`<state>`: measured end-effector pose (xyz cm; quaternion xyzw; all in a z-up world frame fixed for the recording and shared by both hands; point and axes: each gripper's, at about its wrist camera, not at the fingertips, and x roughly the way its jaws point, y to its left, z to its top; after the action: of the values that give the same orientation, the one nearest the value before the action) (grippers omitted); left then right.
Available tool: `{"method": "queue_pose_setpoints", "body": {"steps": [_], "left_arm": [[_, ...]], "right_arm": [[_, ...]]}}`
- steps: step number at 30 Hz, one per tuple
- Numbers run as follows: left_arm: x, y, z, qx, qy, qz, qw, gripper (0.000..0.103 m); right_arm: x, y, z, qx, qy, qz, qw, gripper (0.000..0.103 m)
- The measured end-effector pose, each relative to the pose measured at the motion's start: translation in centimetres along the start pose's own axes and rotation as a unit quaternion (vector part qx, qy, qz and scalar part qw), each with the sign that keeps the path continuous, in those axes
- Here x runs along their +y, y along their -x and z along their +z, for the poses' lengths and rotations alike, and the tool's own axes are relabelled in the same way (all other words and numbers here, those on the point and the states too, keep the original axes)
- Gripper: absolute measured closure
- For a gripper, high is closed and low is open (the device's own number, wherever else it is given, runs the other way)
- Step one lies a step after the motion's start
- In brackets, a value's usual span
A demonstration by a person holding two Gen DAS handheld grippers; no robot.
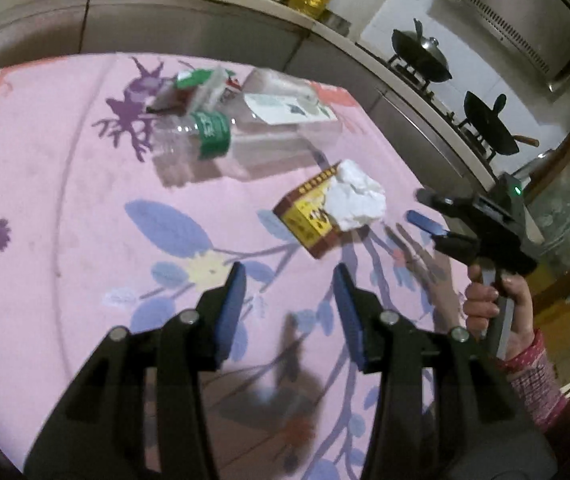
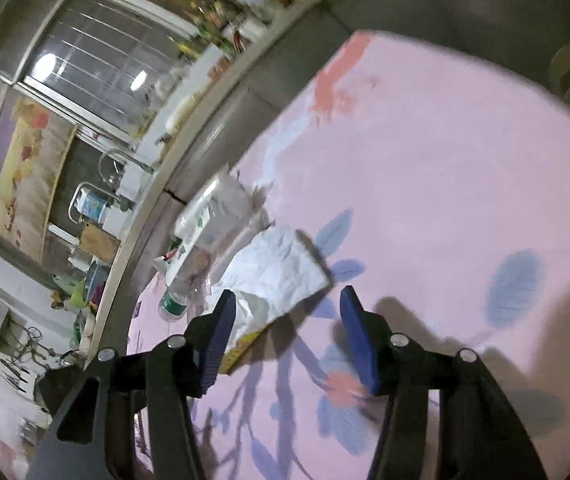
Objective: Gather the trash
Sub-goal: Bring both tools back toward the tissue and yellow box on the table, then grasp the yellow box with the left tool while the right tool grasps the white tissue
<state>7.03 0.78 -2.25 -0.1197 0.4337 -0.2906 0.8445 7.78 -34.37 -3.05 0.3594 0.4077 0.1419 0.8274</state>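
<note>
The left gripper hangs tilted down over a pink cloth, jaws parted with nothing between them. The trash lies ahead of it: a red-and-yellow box at about 12 o'clock with a crumpled tissue resting against its 1 o'clock end, and farther off at 11 o'clock a clear bottle on its side among wrappers.

At 3 o'clock in the left wrist view a hand in a patterned sleeve grasps the handle of the right gripper, which reaches toward 9 o'clock, to the tissue.

From the right wrist, that gripper is open too, nothing gripped; the tissue sits just ahead of the tips, the left pad overlapping its edge.
</note>
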Motion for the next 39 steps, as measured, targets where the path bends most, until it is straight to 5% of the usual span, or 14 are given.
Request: {"method": "queue_pose_setpoints", "body": {"steps": [2,5,6,7,9,14,18,20,23,25,34,39], "left_arm": [[-0.7,-0.4,0.3,0.000,-0.024,0.008,0.9997,0.054],[-2.8,-1.9,0.9,-0.013,-0.082,0.042,0.9957,0.028],[-3.4,-2.5,1.1,-0.018,-0.102,0.047,0.9935,0.028],[-3.7,-3.2,1.3,-0.016,-0.117,0.050,0.9918,0.027],[-4.4,-4.8,2.0,-0.005,-0.136,0.054,0.9892,0.027],[-5.1,-8.5,3.2,0.020,-0.160,0.060,0.9851,0.027],[-5.7,-11.1,3.4,0.040,-0.172,0.075,0.9814,0.027],[-5.9,-12.0,3.1,0.046,-0.182,0.089,0.9782,0.039],[-6.1,-12.1,2.8,0.042,-0.188,0.093,0.9767,0.041],[-5.9,-11.7,2.5,0.042,-0.187,0.093,0.9771,0.041],[-4.8,-5.6,-2.3,0.039,-0.175,0.085,0.9801,0.041],[-5.1,-4.5,-2.9,0.030,-0.161,0.096,0.9818,0.026]], "right_arm": [[0.5,-1.5,-0.1,0.018,-0.010,0.005,1.000,0.050],[0.9,-3.1,-0.3,0.033,-0.029,0.009,0.999,0.050],[0.9,-3.4,-0.2,0.036,-0.038,0.009,0.999,0.054],[1.1,-3.7,-0.3,0.036,-0.038,0.008,0.999,0.077],[1.3,-3.6,-0.5,0.030,-0.027,-0.002,0.999,0.098],[1.3,0.0,-0.3,-0.027,-0.017,-0.022,0.999,0.101],[1.0,2.0,-0.9,-0.023,0.001,-0.037,0.999,0.101],[0.6,2.2,-1.5,-0.010,-0.003,-0.039,0.999,0.100],[0.0,1.9,-2.8,0.014,-0.011,-0.036,0.999,0.083],[-0.6,1.9,-3.8,0.019,-0.021,-0.030,0.999,0.033],[-1.1,4.2,-5.7,0.002,-0.004,-0.051,0.999,0.030],[-1.1,4.5,-6.0,-0.009,0.014,-0.068,0.998,0.032]]}}
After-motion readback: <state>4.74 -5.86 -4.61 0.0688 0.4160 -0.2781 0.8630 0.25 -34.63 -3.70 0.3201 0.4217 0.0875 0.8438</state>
